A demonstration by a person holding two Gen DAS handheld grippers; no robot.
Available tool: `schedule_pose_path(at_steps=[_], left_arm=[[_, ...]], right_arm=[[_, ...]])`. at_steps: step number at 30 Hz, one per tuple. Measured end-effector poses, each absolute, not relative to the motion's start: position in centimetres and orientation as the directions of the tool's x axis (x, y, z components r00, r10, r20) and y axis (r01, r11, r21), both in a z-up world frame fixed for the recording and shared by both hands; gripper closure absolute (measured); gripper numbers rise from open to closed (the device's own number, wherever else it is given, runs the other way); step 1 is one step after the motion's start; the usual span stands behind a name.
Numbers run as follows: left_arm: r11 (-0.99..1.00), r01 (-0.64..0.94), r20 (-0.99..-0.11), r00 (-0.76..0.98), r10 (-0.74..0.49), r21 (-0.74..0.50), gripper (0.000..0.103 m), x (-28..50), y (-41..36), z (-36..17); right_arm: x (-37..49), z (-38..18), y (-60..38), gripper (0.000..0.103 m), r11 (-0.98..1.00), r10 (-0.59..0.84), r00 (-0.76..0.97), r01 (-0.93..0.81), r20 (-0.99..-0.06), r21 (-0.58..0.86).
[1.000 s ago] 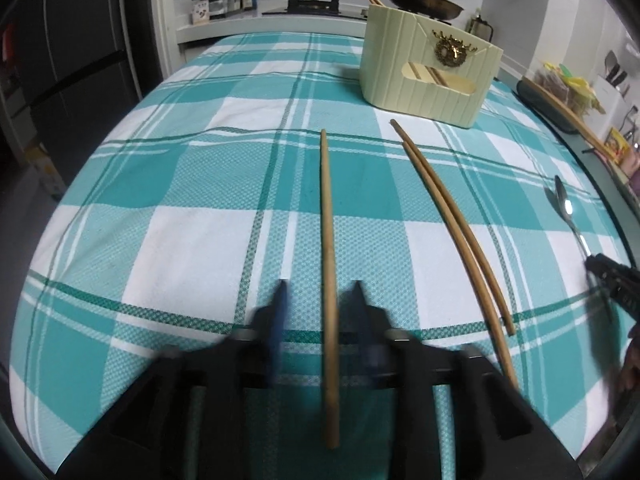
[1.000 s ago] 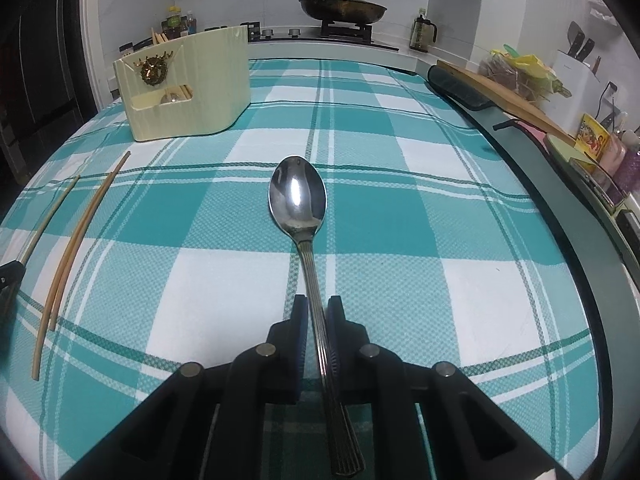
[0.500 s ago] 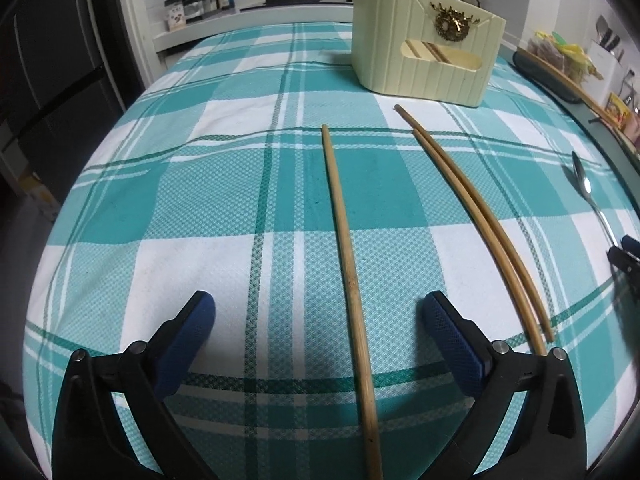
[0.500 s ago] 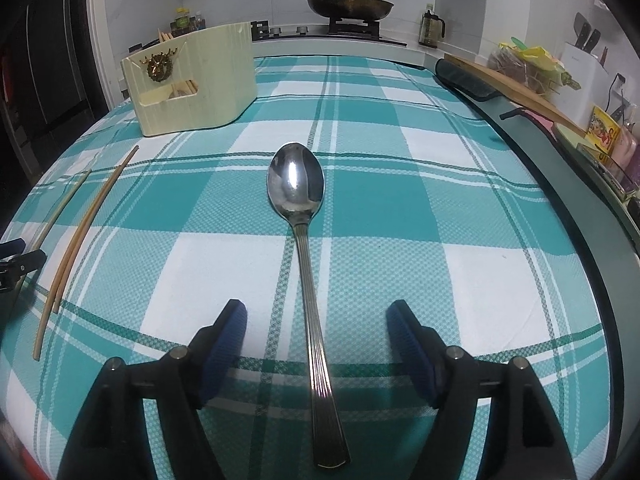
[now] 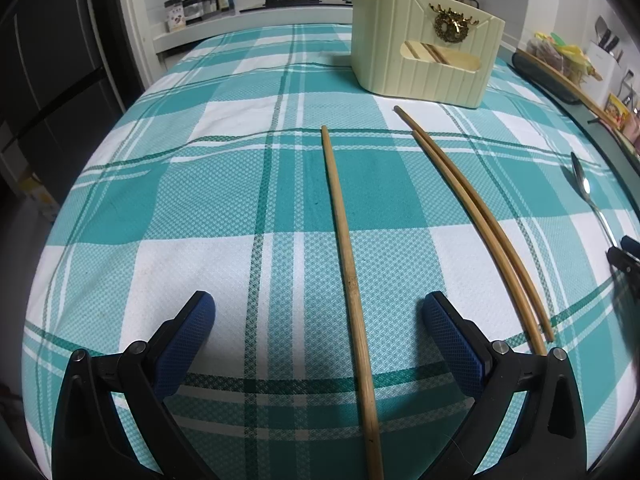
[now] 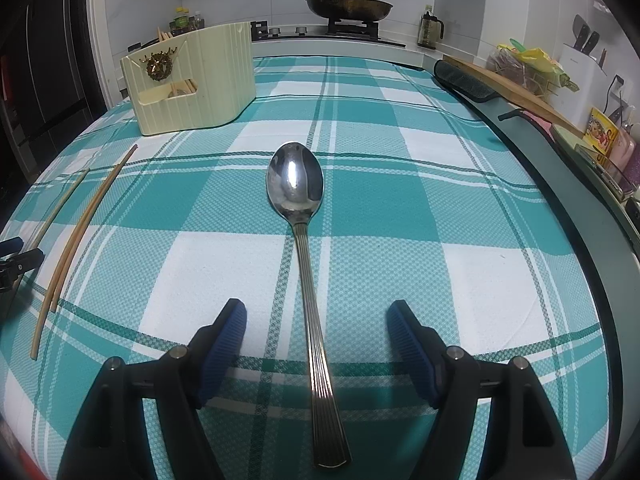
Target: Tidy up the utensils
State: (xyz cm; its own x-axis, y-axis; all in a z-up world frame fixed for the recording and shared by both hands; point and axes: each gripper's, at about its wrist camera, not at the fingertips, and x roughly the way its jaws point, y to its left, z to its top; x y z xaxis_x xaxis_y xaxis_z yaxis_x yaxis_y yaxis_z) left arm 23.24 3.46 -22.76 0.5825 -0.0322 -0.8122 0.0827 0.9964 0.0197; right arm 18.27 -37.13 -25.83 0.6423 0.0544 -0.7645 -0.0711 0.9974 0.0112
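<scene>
Sprung apart since a second ago: left tongs (image 5: 318,312) spread wide astride a lone chopstick (image 5: 347,256), right tongs (image 6: 316,320) spread astride the spoon (image 6: 298,208), both flat on the checked surface (image 5: 200,208). Release finished; next, regrasp and carry toward the cream holder (image 6: 196,88).

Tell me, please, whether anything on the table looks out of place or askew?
Three chopsticks and a spoon lie loose on the cloth rather than in the holder. One chopstick lies apart from the other two. Nothing looks spilled or damaged.
</scene>
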Motion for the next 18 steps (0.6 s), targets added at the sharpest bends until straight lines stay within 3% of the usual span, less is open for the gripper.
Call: schedule_pose_path(at_steps=[18], left_arm=[[0.996, 0.086, -0.813, 0.581, -0.036, 0.017, 0.001, 23.18, 3.51, -22.74]], right_arm=[[18.27, -25.82, -37.11, 0.028, 0.997, 0.054, 0.642, -0.071, -0.765, 0.011]])
